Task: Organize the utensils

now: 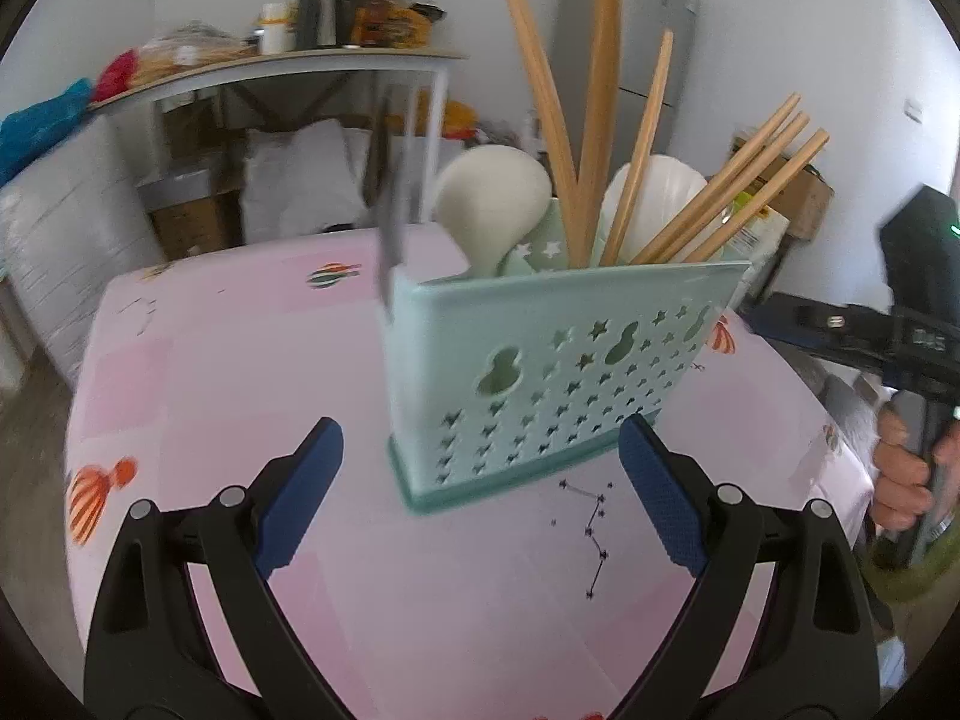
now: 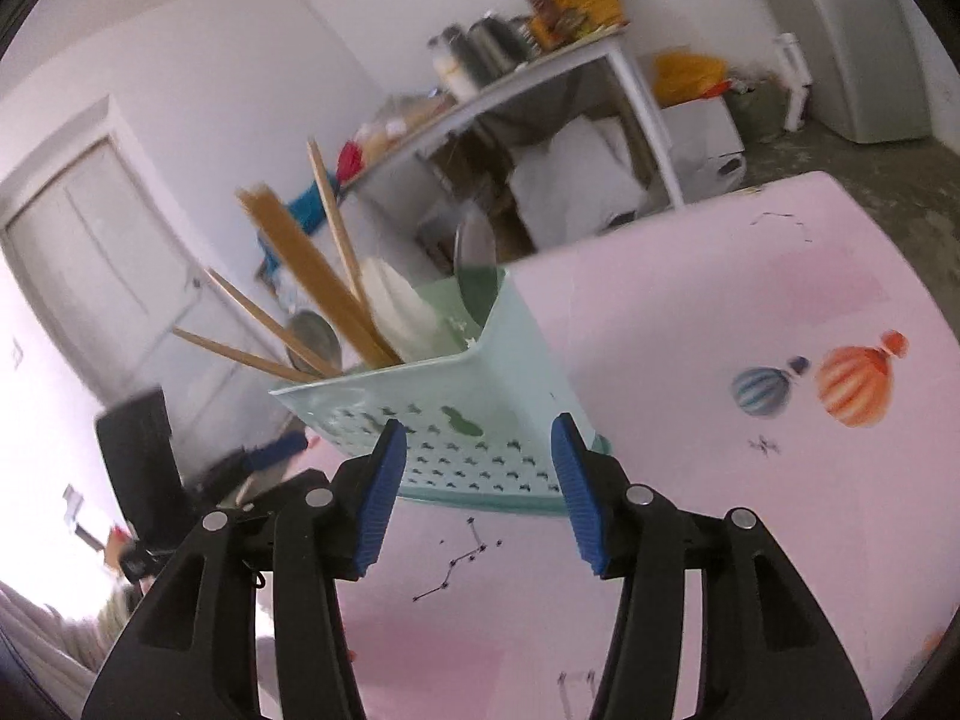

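Note:
A mint-green utensil holder (image 1: 558,372) with star cut-outs stands on the pink table (image 1: 240,360). It holds wooden chopsticks (image 1: 738,192), wooden handles (image 1: 594,96), white spoons (image 1: 492,198) and a blurred metal utensil (image 1: 390,222) at its left end. My left gripper (image 1: 480,480) is open and empty, just in front of the holder. In the right wrist view the holder (image 2: 456,396) looks tilted, with chopsticks (image 2: 258,354) and a metal spoon (image 2: 477,252) in it. My right gripper (image 2: 477,474) is open and empty, close before the holder. The right gripper's body (image 1: 918,324) shows at the left view's right edge.
A cluttered side table (image 1: 288,60) with bottles and bags stands behind the pink table. A grey fridge (image 1: 654,24) and cardboard boxes (image 1: 792,192) stand at the back right. A white door (image 2: 90,264) is on the left in the right wrist view.

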`<control>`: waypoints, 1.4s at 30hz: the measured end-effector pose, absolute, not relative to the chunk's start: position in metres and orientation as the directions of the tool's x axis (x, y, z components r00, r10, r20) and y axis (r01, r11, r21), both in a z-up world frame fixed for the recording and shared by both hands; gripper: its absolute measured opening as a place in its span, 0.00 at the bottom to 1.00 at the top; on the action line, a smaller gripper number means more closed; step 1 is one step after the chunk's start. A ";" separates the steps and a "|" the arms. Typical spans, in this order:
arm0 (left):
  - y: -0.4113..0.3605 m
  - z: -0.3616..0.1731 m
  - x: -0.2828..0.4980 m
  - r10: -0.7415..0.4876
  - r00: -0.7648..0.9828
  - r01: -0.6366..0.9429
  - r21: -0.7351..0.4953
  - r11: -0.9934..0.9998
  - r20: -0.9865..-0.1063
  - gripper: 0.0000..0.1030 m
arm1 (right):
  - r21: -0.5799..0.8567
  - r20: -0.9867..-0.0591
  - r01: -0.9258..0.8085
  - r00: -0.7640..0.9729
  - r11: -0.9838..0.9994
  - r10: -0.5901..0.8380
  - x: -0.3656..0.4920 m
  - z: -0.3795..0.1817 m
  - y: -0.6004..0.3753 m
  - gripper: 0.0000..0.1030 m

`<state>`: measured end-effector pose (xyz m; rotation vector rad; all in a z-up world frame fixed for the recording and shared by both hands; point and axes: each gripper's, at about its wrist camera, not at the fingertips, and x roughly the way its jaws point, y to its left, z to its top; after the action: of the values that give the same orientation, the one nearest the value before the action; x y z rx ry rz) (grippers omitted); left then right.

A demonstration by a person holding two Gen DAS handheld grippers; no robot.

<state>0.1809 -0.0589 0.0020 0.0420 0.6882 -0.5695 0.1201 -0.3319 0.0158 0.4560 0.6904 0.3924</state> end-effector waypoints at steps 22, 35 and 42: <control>-0.075 0.000 0.175 -0.471 0.586 0.485 -0.180 0.856 -0.660 0.86 | 0.477 -0.553 -0.197 0.690 0.857 0.467 0.128 0.017 -0.309 0.57; -0.077 0.001 0.147 -0.422 0.606 0.485 -0.107 0.868 -0.674 0.86 | 0.449 -0.575 -0.168 0.698 0.878 0.427 0.088 0.020 -0.297 0.57; -0.072 0.006 0.120 -0.359 0.666 0.444 -0.039 0.895 -0.654 0.86 | 0.389 -0.599 -0.121 0.720 0.913 0.351 0.071 0.026 -0.297 0.57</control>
<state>0.1197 -0.0723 0.0056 0.1276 0.7091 -0.4544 0.0706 -0.2969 0.0257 0.3369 0.7230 0.2660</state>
